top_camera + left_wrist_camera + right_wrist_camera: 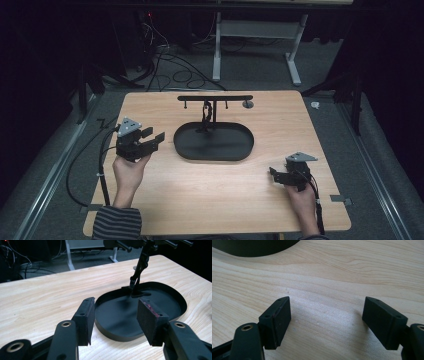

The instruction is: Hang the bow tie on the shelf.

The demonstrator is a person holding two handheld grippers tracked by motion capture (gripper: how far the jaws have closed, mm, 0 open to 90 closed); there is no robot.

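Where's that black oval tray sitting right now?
In the high view the black oval tray lies mid-table, under the T-shaped stand, between the left gripper and right gripper.

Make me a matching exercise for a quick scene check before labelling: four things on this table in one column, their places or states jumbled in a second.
Things:
1. left tongs
2. right tongs
3. black oval tray
4. dark strap

Places or states:
A. hangs from the T-shaped stand over the tray's far end
B. open, low over bare wood near the table's right front corner
C. lies flat at the table's middle
D. open, aimed at the tray from its left

Pairs: 1-D, 2-B, 3-C, 4-A
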